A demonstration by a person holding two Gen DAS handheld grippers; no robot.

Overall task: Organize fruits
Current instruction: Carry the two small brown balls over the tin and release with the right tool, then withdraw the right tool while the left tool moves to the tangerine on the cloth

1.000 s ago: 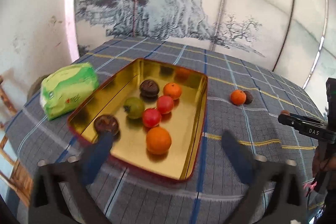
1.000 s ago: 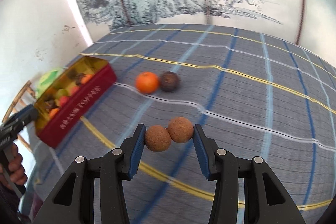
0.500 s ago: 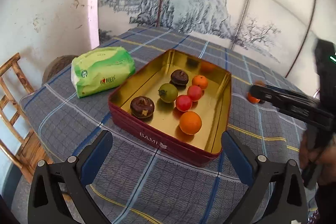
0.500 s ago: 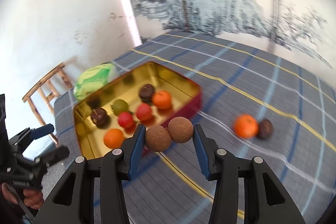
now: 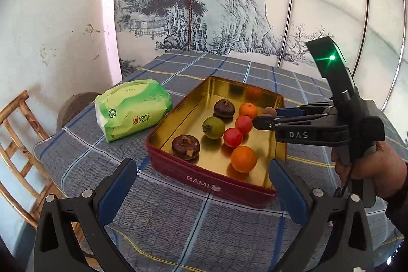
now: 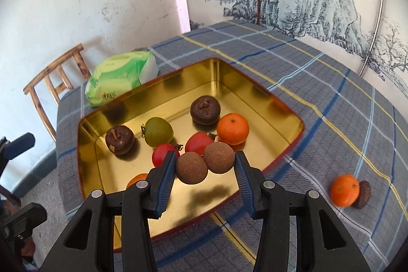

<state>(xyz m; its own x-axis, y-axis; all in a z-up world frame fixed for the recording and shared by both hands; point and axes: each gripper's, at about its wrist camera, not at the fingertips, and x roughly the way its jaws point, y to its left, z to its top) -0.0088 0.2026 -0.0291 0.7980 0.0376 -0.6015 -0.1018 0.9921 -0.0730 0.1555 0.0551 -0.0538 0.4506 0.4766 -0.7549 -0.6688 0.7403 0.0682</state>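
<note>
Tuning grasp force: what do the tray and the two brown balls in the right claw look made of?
Tray: likely thin metal, with a glossy gold inside that mirrors the fruit and a red painted outside. Brown balls, held in the right claw: rough, matte, finely crackled skin, perhaps longan fruit or imitations; hardness unclear.

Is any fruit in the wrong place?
Yes. An orange and a dark brown fruit sit touching on the tablecloth, outside the gold tin where the other fruit is gathered.

My table (image 5: 178, 216), under a blue plaid cloth, carries the gold tin (image 5: 211, 181), a green tissue pack (image 5: 132, 111) beside it, and an orange (image 6: 344, 190) touching a dark fruit (image 6: 363, 194).
</note>
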